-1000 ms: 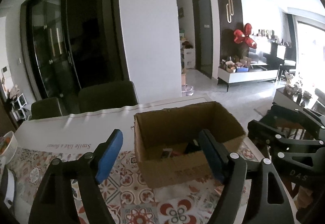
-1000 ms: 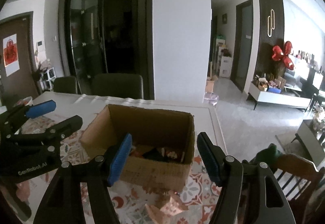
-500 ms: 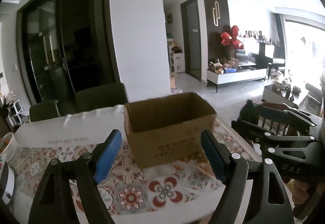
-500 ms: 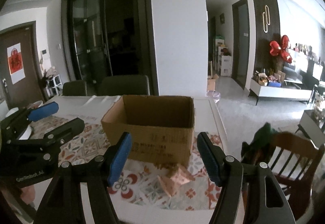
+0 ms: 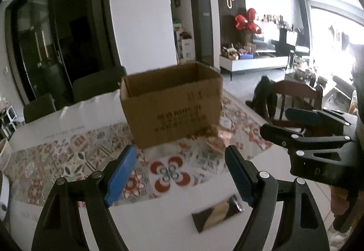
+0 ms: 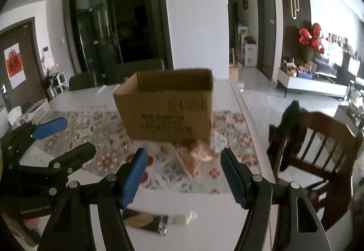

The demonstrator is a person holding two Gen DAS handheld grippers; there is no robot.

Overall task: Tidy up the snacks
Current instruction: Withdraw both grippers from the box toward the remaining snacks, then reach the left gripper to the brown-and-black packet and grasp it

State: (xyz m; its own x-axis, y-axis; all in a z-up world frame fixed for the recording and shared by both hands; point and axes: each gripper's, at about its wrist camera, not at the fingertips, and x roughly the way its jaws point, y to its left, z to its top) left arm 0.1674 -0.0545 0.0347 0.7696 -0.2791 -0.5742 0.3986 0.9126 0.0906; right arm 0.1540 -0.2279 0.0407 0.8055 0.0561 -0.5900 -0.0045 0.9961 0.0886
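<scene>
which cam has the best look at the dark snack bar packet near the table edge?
Left wrist. The dark rectangular snack packet with a tan band lies fully exposed there, below the open left tongs. In the right wrist view it is blurred and partly hidden behind a blue tong finger.

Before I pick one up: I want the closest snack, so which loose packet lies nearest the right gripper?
The dark packet with the tan stripe, lying just under the right gripper. The pink packets sit farther off, against the cardboard box.

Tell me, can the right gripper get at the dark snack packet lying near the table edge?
Probably yes: the right gripper is open, and the dark snack packet lies just below it on bare table, nothing between.
</scene>
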